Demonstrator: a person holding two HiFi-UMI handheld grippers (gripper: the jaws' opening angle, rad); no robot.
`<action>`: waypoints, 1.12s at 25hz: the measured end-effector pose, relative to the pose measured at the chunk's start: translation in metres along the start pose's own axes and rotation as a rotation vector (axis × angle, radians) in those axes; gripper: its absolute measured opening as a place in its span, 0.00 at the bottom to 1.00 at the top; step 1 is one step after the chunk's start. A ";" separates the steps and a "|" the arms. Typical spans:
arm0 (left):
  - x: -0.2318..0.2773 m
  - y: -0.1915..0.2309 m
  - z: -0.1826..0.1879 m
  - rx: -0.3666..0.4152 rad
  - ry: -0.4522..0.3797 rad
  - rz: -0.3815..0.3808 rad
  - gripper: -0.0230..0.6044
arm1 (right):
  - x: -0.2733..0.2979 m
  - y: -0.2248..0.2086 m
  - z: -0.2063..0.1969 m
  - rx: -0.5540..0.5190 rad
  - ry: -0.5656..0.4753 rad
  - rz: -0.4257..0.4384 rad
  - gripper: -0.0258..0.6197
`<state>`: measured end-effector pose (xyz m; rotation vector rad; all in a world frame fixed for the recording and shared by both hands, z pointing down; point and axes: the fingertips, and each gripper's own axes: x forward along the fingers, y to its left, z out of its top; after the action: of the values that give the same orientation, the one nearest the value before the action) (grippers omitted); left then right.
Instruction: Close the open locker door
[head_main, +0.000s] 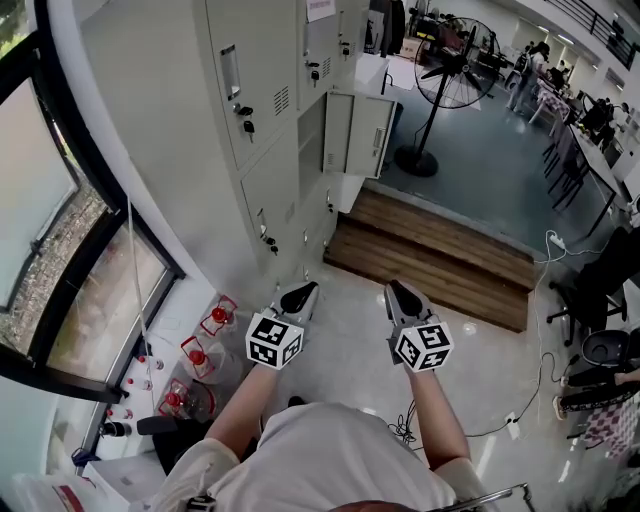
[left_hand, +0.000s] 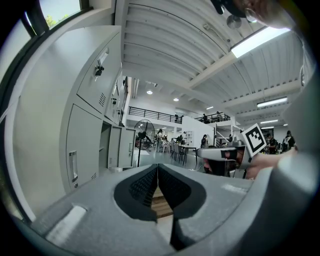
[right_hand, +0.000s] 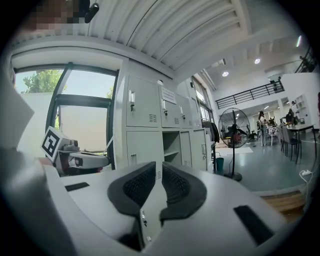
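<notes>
A row of grey lockers (head_main: 260, 110) runs along the wall ahead on the left. One lower locker door (head_main: 368, 135) stands swung out, its compartment (head_main: 338, 132) open beside it; this door (left_hand: 125, 147) also shows in the left gripper view, and the same door (right_hand: 199, 149) in the right gripper view. Both grippers are held level, side by side, well short of the lockers. My left gripper (head_main: 300, 297) (left_hand: 157, 167) is shut, tips touching, holding nothing. My right gripper (head_main: 403, 297) (right_hand: 159, 167) shows a narrow slit between its pads, with nothing in it.
A wooden step (head_main: 440, 255) crosses the floor beyond the grippers. A standing fan (head_main: 455, 75) is past the open door. Red-capped bottles (head_main: 200, 355) sit low on the left under the window (head_main: 60, 250). Cables (head_main: 520, 400) and chairs are on the right.
</notes>
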<state>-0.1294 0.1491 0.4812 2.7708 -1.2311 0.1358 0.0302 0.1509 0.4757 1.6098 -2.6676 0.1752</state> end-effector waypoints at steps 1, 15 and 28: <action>-0.001 0.001 0.000 -0.001 0.000 0.000 0.06 | 0.001 0.001 0.000 0.000 0.000 0.001 0.08; -0.013 0.020 -0.005 -0.003 0.007 -0.010 0.06 | 0.017 0.016 -0.006 0.012 0.008 -0.017 0.16; -0.039 0.041 -0.027 -0.034 0.036 -0.034 0.06 | 0.031 0.044 -0.019 0.016 0.045 -0.032 0.16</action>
<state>-0.1870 0.1537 0.5057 2.7466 -1.1660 0.1594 -0.0241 0.1461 0.4933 1.6322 -2.6121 0.2290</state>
